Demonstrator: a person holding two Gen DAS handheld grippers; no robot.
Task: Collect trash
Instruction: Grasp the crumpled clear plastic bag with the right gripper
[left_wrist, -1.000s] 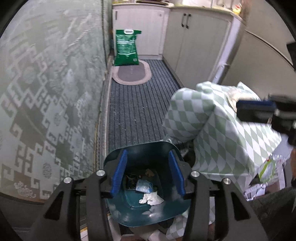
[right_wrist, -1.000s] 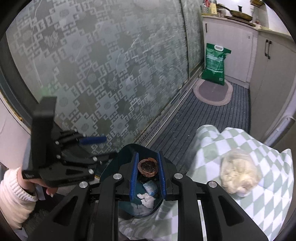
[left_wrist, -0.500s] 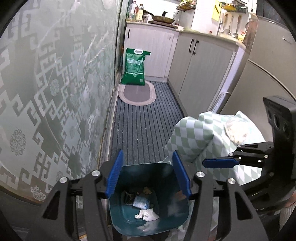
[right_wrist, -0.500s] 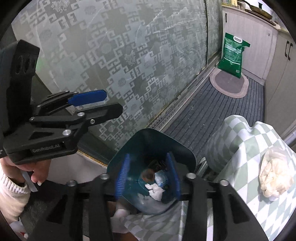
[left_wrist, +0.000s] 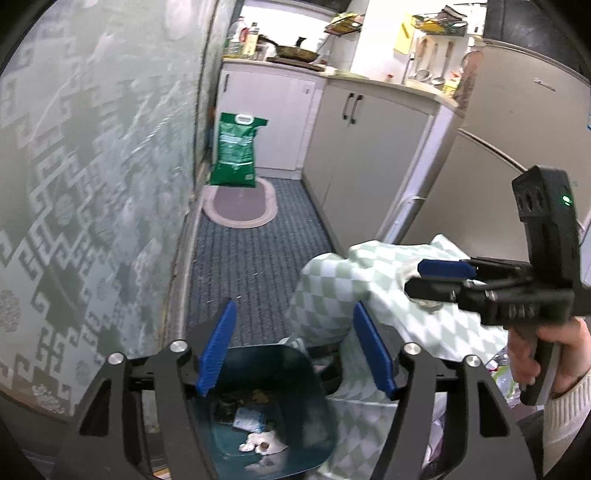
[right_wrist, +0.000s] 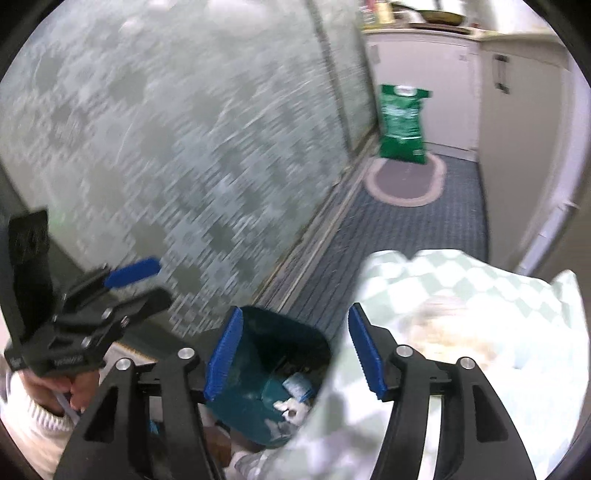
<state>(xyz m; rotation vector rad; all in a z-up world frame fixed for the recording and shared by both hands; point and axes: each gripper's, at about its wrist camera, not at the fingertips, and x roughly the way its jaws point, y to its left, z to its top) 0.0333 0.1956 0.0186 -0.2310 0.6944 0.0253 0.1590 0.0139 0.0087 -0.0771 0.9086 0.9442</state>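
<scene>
Both my left gripper (left_wrist: 295, 347) and right gripper (right_wrist: 295, 350) have just been opening, nothing between them. I'd swing right to the white wad (right_wrist: 454, 332) on the checked cloth (right_wrist: 480, 280), clear of the teal bin (left_wrist: 273, 417).

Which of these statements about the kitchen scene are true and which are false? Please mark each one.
1. The dark teal plastic bin holds crumpled white tissue. True.
2. The right gripper holds a brown nut shell. False: nothing is between its open jaws, which have just been opening.
3. The green sack lies flat on the worktop. False: it stands on the floor by the oval mat.
4. The left gripper is open and empty. True.
</scene>
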